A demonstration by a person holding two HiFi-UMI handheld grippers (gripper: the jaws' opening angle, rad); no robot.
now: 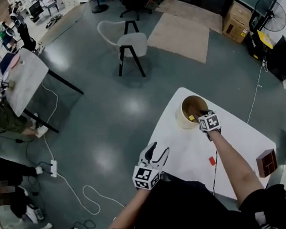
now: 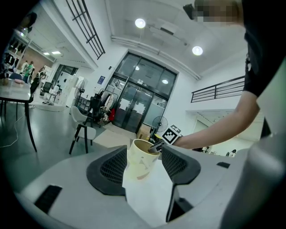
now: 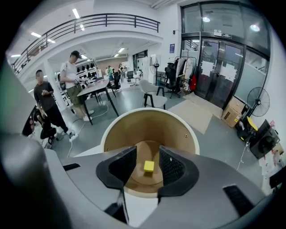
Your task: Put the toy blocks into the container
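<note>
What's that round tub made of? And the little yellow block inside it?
The tub looks like cardboard or thin wood: a thin wall, matte brown inside, cream outside. The yellow block could be painted wood or plastic: even colour, flat faces, crisp edges. The pictures don't show which.

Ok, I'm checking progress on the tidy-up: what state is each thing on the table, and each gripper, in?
Round cream container: upright, open-topped, yellow block inside.
Small yellow block: lying loose on the container's floor.
Small red block: on the white table, outside the container.
Right gripper: open, at the container's mouth, holding nothing.
Left gripper: open, empty, by the table's near edge.
</note>
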